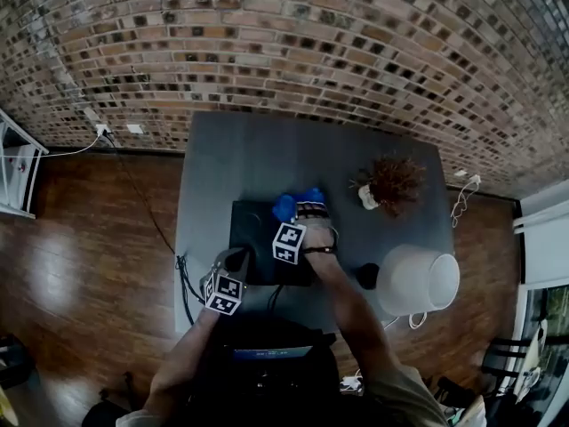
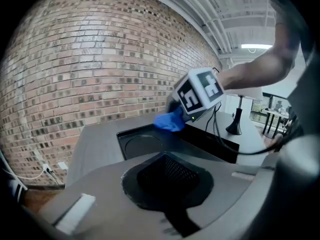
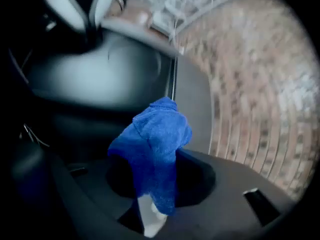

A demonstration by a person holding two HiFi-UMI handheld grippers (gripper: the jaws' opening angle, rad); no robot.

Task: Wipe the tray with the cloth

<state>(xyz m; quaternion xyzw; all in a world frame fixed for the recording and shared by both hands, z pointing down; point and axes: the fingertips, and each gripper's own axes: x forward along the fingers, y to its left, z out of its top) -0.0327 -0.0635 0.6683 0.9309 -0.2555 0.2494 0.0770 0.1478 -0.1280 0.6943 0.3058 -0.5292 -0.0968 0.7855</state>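
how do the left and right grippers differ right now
The right gripper is shut on the blue cloth; the left gripper is shut on nothing. The right gripper is over the tray, the left gripper at its near left corner. Both carry a marker cube.

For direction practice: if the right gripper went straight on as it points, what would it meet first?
Probably the tray, with the cloth it holds touching first; depth is unclear.
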